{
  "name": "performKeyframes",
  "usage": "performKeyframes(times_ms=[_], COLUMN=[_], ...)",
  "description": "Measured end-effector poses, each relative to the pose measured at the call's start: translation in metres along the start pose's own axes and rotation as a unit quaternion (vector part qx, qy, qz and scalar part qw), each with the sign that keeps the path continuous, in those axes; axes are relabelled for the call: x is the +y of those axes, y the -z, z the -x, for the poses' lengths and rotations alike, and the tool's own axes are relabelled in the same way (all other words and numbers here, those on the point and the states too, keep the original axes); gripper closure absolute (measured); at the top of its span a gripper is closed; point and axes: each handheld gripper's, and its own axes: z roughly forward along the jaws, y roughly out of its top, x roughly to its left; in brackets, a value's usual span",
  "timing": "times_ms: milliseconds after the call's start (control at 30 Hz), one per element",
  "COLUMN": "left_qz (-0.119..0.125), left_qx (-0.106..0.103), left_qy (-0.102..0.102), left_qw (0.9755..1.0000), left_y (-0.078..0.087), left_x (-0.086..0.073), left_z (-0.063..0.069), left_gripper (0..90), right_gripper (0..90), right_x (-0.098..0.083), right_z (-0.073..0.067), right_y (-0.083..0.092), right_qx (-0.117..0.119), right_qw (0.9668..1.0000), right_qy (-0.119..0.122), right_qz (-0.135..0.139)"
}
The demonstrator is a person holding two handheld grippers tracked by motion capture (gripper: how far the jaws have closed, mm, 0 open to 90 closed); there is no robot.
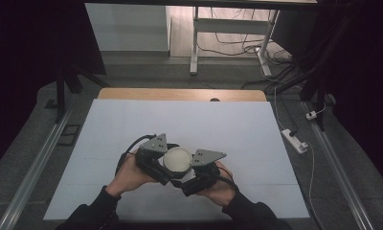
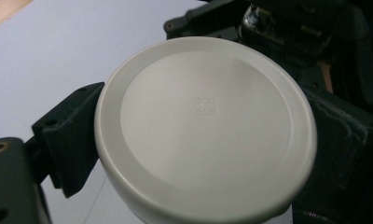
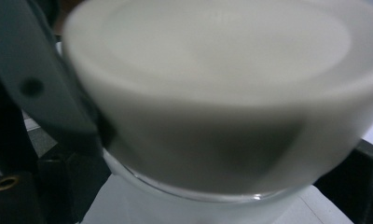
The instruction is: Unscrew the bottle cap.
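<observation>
Filling most of the right gripper view, blurred by closeness, a white lid sits on a clear jar whose glassy rim shows just beneath the lid's skirt. Black jaws of the right gripper press in at the jar's sides below the lid, one at lower left and one at lower right, so this gripper appears closed on the jar body, though the contact itself is partly hidden by the lid. From the left gripper view the same lid is seen from above: round, off-white, with a raised outer ring and a small embossed square mark at its centre. One black jaw of the left gripper touches the lid's edge at the left, and the padded opposite jaw meets it at the right, so the jaws are clamped across the lid. In the high view both grippers meet near the front middle of the white table, the left gripper and right gripper close together, each held by a hand in a dark sleeve, with the lid between them. Whether the jar rests on the table or is lifted slightly cannot be told.
</observation>
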Motion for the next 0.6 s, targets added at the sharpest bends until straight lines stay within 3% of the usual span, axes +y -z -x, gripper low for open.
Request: performKeyframes(times_ms=[600], left_qz=[0.019], left_qx=[0.031], left_qy=[0.006], left_qw=[0.9993], left_y=[0.025], left_x=[0.000], left_z=[0.002], left_gripper=[8.2], right_gripper=[6.6], right_x=[-0.002], right_z=[0.005], right_y=[0.001], right_qx=[-0.012], right_qw=[0.9999], right_qy=[-0.003], right_qz=[0.001])
